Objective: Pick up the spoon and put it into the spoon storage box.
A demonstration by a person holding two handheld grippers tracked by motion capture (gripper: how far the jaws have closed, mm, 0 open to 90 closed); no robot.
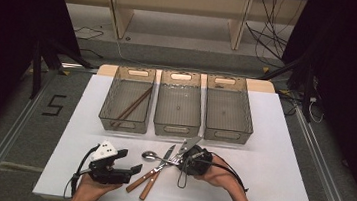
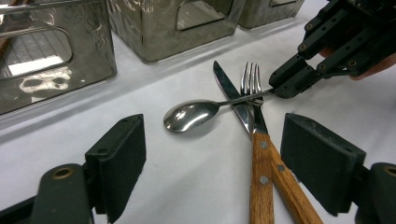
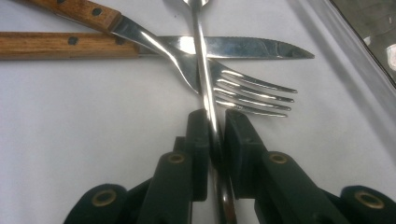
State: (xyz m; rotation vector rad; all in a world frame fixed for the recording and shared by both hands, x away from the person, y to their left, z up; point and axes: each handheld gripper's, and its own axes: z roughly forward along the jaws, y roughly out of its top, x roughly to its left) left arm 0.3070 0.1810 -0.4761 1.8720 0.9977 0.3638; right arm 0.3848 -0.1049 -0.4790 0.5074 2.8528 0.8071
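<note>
Spoon [image 2: 191,114]: lies across the fork [image 2: 252,91] and knife [image 2: 231,91].
Right gripper [image 3: 215,135]: pinches the spoon's handle.
Left gripper [image 2: 210,163]: spread wide, holding nothing, near the spoon.
Tip: lift straight up, slowly.

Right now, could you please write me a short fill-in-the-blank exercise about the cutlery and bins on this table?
1. The right gripper has its jaws shut on the handle of the ____.
2. The chopsticks lie in the ____ bin of the three.
3. The fork and knife have handles made of ____.
4. The left gripper has its jaws ____.

Missing words: spoon; left; wood; open
</note>
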